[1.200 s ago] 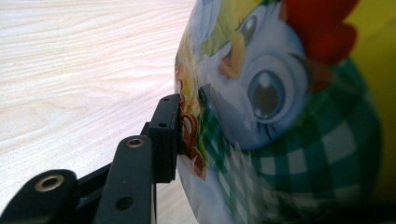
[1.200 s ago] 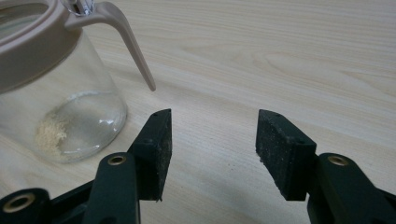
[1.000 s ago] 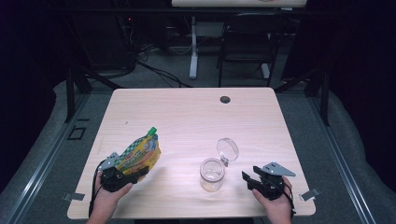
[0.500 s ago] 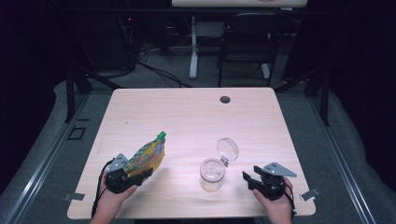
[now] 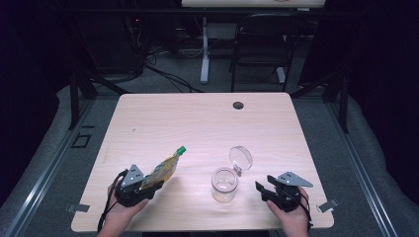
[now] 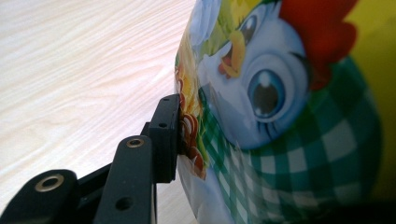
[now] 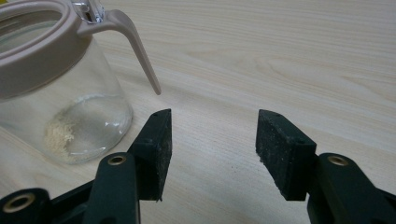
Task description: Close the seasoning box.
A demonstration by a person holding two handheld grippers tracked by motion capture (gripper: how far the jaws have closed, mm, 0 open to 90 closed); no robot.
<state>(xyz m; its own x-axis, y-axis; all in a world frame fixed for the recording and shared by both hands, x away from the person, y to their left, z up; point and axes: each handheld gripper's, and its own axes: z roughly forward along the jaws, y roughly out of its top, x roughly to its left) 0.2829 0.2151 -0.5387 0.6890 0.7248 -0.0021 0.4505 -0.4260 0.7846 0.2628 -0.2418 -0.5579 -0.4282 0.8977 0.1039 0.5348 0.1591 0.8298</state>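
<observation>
From the high view I see my left gripper (image 5: pixel 148 181) near the front left corner of the worktop (image 5: pixel 197 123), its fingers closed on the lower end of a colourful pouch (image 5: pixel 163 170). The pouch slants up and away from the hand, its green cap (image 5: pixel 182 148) uppermost and pointing towards the middle of the worktop. In the left gripper view one finger pad (image 6: pixel 166 135) presses flat against the pouch's printed side, which bulges past it; the fingers stand partly apart, as wide as the pouch is thick.

My right gripper (image 5: pixel 264 190) rests low at the front right, its fingers (image 7: pixel 154 149) spread wide with nothing between them, bare wood showing in the gap. A glass jar (image 5: pixel 225 184) stands just beside them, apart from both pads, its hinged lid (image 5: pixel 240 157) flipped open. A little pale powder (image 7: pixel 58 135) lies at its bottom.
</observation>
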